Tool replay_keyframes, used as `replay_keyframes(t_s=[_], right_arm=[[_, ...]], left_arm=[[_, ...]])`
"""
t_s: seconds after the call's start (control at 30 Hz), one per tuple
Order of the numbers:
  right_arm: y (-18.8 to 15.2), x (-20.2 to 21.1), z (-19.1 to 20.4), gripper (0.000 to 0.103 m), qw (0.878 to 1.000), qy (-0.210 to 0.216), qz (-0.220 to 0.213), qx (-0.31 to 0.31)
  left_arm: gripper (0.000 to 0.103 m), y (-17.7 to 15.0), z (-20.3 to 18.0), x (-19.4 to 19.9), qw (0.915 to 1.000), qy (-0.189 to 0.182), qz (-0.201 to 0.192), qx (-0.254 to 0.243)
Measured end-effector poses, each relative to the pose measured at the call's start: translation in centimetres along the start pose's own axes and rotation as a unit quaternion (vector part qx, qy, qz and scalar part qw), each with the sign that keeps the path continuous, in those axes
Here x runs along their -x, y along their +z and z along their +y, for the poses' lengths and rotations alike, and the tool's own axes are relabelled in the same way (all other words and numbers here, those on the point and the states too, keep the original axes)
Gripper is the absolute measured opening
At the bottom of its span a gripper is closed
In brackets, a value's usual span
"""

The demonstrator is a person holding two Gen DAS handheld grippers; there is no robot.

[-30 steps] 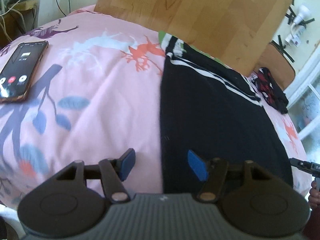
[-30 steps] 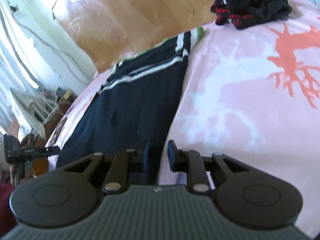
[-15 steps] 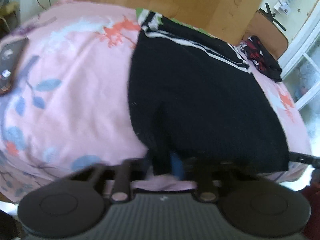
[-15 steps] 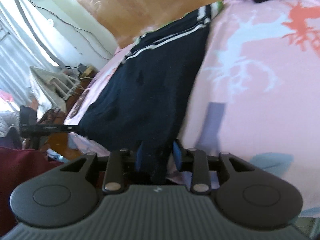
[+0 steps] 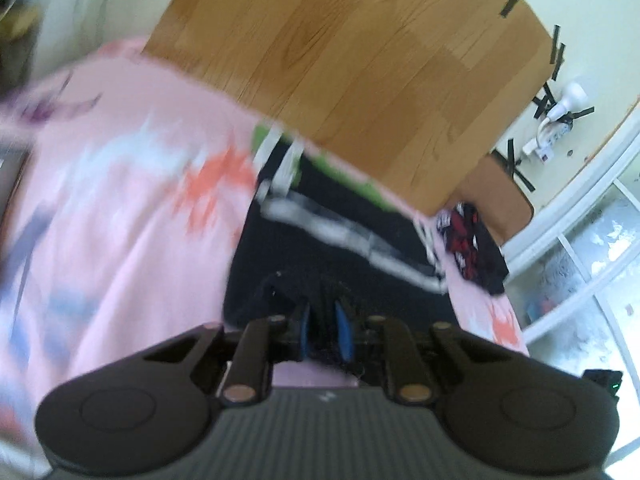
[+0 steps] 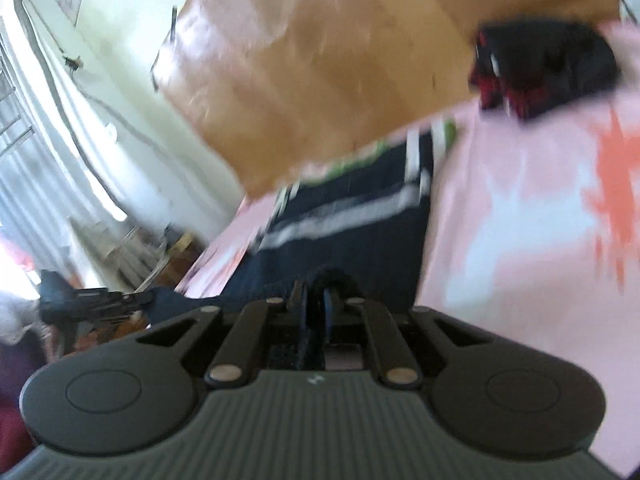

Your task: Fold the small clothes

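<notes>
A black garment [image 5: 320,248] with white stripes and a green edge lies on the pink patterned bed sheet [image 5: 120,200]. Its near hem is lifted off the sheet. My left gripper [image 5: 322,312] is shut on that hem, black cloth bunched between its blue pads [image 5: 343,332]. In the right wrist view the same garment [image 6: 360,232] runs away from my right gripper [image 6: 316,300], which is shut on the hem's other corner. The left gripper [image 6: 92,300] shows at the far left of that view, pinching the cloth. Both views are blurred.
A folded black and red garment [image 5: 472,248] [image 6: 540,68] sits at the bed's far corner. A wooden headboard [image 5: 360,60] [image 6: 304,80] stands behind the bed. A window and a wall socket are on the right of the left wrist view.
Both grippers came down over the near hem, shut on it and have risen with it. The hem now hangs off the sheet and the views tilt toward the headboard.
</notes>
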State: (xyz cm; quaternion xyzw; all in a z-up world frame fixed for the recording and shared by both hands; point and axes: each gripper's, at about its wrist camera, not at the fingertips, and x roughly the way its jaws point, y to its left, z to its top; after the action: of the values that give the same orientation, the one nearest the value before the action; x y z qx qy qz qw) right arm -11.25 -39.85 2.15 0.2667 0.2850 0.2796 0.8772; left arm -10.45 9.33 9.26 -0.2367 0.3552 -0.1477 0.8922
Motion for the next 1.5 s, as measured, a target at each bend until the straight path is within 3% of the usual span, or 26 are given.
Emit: replay_keyframes(t_s=[0.1, 0.13, 0.17, 0.2, 0.23, 0.3, 0.37, 0.4, 0.53, 0.6, 0.63, 0.67, 0.73, 0.77, 0.87, 0.97, 1.13, 1.17, 1.33, 1.5], right_arm=[[3.8, -4.1, -2.2, 0.015, 0.997, -0.054, -0.038, -0.033], [4.6, -5.3, -3.0, 0.022, 0.995, -0.075, -0.056, -0.041], [5.0, -6.1, -3.5, 0.048, 0.991, -0.108, -0.07, -0.033], [5.2, -6.6, -3.6, 0.059, 0.986, -0.145, -0.075, -0.029], [5.1, -6.2, -3.8, 0.059, 0.982, -0.168, -0.077, -0.031], [4.1, -4.4, -3.8, 0.06, 0.988, -0.136, -0.077, -0.014], [2.7, -2.6, -4.2, 0.063, 0.988, -0.138, -0.075, 0.008], [2.2, -2.3, -4.3, 0.063, 0.987, -0.147, -0.069, 0.013], [2.0, -3.3, -4.7, 0.064, 0.987, -0.154, -0.049, 0.004], [2.0, -4.0, -4.5, 0.064, 0.989, -0.139, -0.046, -0.008], [2.1, -5.0, -3.9, 0.064, 0.99, -0.134, -0.044, -0.007], [1.9, -5.7, -3.3, 0.063, 0.991, -0.13, -0.038, -0.003], [1.3, -7.0, -2.7, 0.028, 0.993, -0.121, -0.003, 0.007], [1.0, -7.3, -2.4, 0.009, 0.993, -0.115, 0.011, 0.013], [0.2, -6.3, -0.9, 0.008, 0.992, -0.12, 0.0, 0.038], [-0.4, -3.9, 0.0, 0.008, 0.994, -0.096, -0.013, 0.041], [-1.9, -4.2, 0.1, 0.01, 0.989, -0.139, 0.012, 0.055], [-1.9, -4.6, -0.3, 0.015, 0.988, -0.145, 0.015, 0.042], [-0.3, -2.7, 0.5, 0.026, 0.986, -0.156, -0.037, 0.053], [1.2, -3.5, 1.5, 0.026, 0.989, -0.124, -0.057, 0.06]], left_arm=[[0.022, 4.6, -1.2, -4.9, 0.9992, 0.026, -0.029, -0.007], [0.033, 5.6, -1.2, -6.4, 0.998, 0.048, -0.039, -0.01], [0.036, 6.5, -1.1, -8.1, 0.9956, 0.082, -0.045, -0.009], [0.035, 6.9, -0.7, -9.0, 0.9937, 0.105, -0.04, -0.001], [0.035, 6.7, -0.1, -9.6, 0.9933, 0.111, -0.029, 0.011], [0.042, 5.6, 0.9, -9.4, 0.9962, 0.083, -0.022, 0.012], [0.057, 4.4, 1.7, -9.0, 0.9947, 0.101, -0.02, 0.007], [0.058, 4.0, 1.9, -9.1, 0.9943, 0.105, -0.018, 0.005], [0.058, 3.3, 2.2, -10.6, 0.9946, 0.104, 0.007, 0.0], [0.047, 3.2, 1.8, -11.5, 0.9942, 0.106, 0.017, -0.007], [0.028, 3.1, 1.8, -11.7, 0.9944, 0.102, 0.021, -0.013], [0.022, 2.8, 1.4, -12.0, 0.9939, 0.105, 0.026, -0.023], [0.009, 2.5, 1.0, -11.9, 0.9907, 0.127, 0.026, -0.039], [0.009, 2.4, 1.2, -11.5, 0.9905, 0.129, 0.027, -0.039], [0.008, 2.2, 2.0, -9.7, 0.9938, 0.107, 0.026, -0.018], [0.008, 1.8, 2.4, -7.3, 0.9957, 0.09, 0.019, -0.011], [0.01, -0.1, 3.4, -7.8, 0.9908, 0.124, 0.054, -0.008], [0.014, -0.5, 3.6, -8.2, 0.9895, 0.132, 0.058, -0.008], [0.022, 0.6, 2.7, -5.9, 0.9921, 0.125, 0.005, -0.017], [0.022, 2.9, 0.1, -6.8, 0.9945, 0.09, -0.027, -0.046]])
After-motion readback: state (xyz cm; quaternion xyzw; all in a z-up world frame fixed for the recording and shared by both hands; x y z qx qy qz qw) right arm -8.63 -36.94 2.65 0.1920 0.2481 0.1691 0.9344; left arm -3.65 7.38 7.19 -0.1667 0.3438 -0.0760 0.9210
